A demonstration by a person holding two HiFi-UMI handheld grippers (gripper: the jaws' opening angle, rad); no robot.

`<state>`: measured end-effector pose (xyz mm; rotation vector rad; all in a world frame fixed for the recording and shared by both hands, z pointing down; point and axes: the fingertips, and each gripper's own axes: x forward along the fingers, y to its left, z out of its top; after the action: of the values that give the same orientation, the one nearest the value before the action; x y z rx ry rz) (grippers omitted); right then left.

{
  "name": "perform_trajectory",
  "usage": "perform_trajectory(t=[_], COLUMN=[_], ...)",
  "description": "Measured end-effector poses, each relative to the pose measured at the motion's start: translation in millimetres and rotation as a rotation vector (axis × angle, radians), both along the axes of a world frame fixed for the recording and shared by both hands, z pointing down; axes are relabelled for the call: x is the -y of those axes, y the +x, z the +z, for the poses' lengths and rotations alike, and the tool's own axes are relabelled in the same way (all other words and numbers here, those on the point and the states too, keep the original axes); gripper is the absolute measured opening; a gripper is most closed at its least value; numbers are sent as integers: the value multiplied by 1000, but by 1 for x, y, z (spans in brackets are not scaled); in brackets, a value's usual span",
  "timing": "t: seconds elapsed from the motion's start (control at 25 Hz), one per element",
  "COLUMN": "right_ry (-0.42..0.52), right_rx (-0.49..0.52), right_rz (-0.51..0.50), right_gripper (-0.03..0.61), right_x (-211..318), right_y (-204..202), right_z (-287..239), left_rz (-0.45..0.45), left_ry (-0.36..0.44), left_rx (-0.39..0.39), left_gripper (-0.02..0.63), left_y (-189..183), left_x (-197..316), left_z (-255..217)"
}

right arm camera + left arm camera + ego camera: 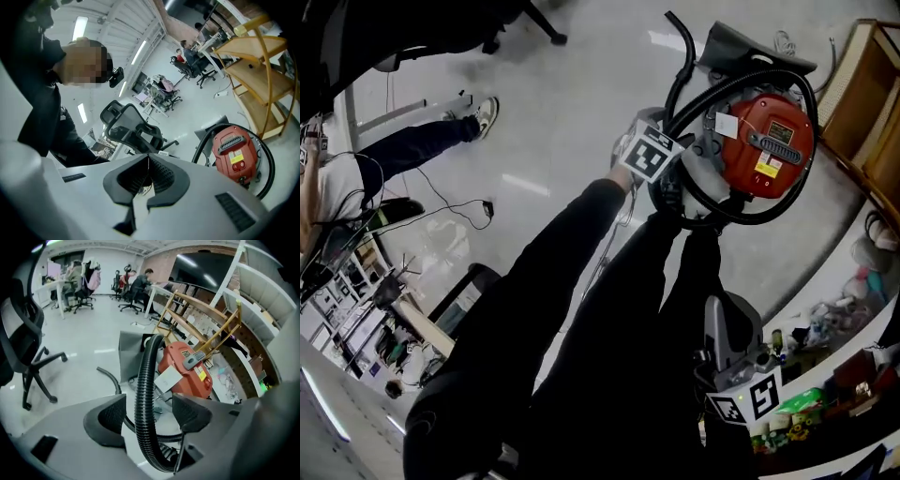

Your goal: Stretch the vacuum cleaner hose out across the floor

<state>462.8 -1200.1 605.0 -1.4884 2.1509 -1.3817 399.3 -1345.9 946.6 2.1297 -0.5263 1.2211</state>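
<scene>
1. Since the hose [142,394] has to be caught before it can be pulled, the left gripper [148,405] straddles it, jaws spread with a gap on each side, not yet pinching.
2. The right gripper [147,173] hangs back with jaws pressed together on nothing, probably in reserve.
3. The hose loops round the red vacuum cleaner [185,373], so none of it is laid out.
4. Beyond, bare floor [89,341] towards the office chair [23,352] offers room for 1 long pull.
</scene>
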Motion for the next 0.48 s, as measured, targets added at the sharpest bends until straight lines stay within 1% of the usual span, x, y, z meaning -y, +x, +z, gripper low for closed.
perform_trajectory(t=[0.12, 0.2, 0.24, 0.28, 0.32, 0.36, 0.4, 0.48], right_ry=[-45, -66, -71, -70, -66, -60, -53, -35], right_rx=[13, 4, -6, -17, -28, -38, -49, -72], right_rz=[-35, -52, -56, -56, -54, -52, -53, -61], right_gripper=[14, 14, 14, 14, 14, 14, 14, 14], right_x=[-9, -12, -10, -8, -5, -2, 0, 5], right_y=[-12, -13, -12, -10, -9, -7, -7, -8], right_z=[24, 35, 37, 38, 35, 31, 24, 7], left_rz=[16, 34, 40, 42, 37, 23, 7, -20], left_ry=[-63, -110, -142, -174, -204, -227, -241, -247], left_rx=[33, 56, 57, 44, 16, -21, -60, -129], left_gripper=[299, 298, 298, 296, 280, 240, 184, 186], left_y=[-5, -9, -10, -9, -7, -4, -1, 4], left_x=[-3, -11, -16, -20, -25, -28, -31, -35], left_z=[45, 66, 73, 75, 72, 64, 51, 14])
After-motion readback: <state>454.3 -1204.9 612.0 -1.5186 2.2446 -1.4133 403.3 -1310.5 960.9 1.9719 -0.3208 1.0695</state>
